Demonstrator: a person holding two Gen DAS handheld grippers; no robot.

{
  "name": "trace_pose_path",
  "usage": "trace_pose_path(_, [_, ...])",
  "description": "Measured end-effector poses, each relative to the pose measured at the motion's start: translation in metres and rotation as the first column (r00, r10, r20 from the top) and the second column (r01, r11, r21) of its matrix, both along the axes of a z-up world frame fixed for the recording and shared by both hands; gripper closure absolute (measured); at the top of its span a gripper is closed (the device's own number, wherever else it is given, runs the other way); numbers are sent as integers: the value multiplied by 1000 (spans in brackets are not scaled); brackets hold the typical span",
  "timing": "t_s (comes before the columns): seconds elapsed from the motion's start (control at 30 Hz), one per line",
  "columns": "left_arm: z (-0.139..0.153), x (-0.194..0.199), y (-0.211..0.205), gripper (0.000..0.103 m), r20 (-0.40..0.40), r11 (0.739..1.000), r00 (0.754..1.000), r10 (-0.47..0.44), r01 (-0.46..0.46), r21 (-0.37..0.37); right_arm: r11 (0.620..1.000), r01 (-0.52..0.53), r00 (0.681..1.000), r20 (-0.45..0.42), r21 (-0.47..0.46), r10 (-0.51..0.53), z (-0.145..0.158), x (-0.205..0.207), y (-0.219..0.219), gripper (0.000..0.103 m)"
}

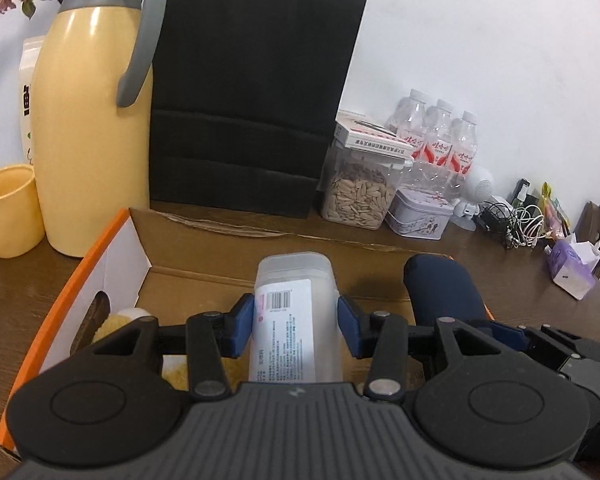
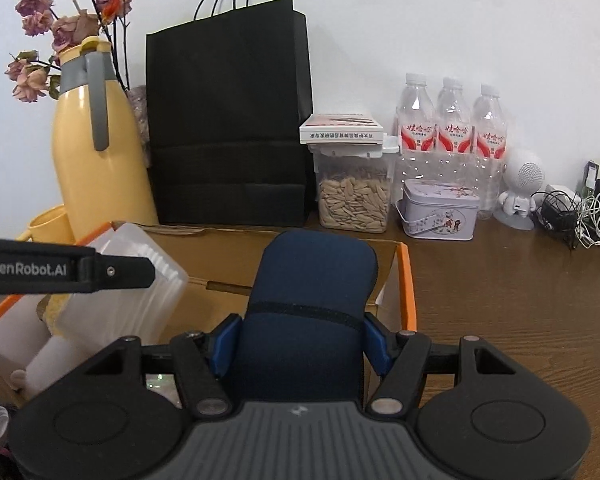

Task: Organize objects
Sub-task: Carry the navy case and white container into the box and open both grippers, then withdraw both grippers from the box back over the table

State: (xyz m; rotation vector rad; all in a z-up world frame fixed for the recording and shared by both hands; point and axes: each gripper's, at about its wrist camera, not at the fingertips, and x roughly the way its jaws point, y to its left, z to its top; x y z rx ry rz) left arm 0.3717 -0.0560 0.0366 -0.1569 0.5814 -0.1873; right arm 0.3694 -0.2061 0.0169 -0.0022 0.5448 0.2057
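My left gripper is shut on a translucent plastic container with a white barcode label, held over the open cardboard box with an orange rim. My right gripper is shut on a dark blue pouch, held over the right half of the same box. In the right wrist view the clear container and a black finger of the left gripper show at the left. In the left wrist view the blue pouch shows at the right. Yellowish items lie in the box bottom.
A yellow jug, a yellow cup and a black paper bag stand behind the box. A jar of seeds, a tin, three water bottles, a white figure speaker, cables and a tissue pack crowd the right.
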Motion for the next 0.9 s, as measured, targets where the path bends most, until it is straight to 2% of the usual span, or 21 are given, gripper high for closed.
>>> trace_pose_path(0.03, [1,-2,0,41,3,1000,1000,-1,1,0,1000,6,1000,0,-7,-6,0,-1,0,36])
trace_pose_path(0.07, [2,-3,0,20,8,1000,1000,4,-4,2,1000,13,1000,-3,-10,-13,1,-1,0,36])
trace_pose_path(0.13, [5,-9,-2,1,38,1000,999,17,-18,14,1000,29,1000,7,-11,-28,2,-5,-1,19])
trace_pose_path(0.3, [10,-13,-3,0,46,999,998,33,-34,22,1000,24,999,43,9,-24,10,-14,-4,5])
trace_pose_path(0.47, [11,-15,-3,0,42,999,999,32,-33,26,1000,3,999,53,21,-4,14,-19,-3,5])
trace_pose_path(0.9, [31,-36,2,0,103,999,994,28,-30,13,1000,-25,996,91,16,23,28,-34,2,2])
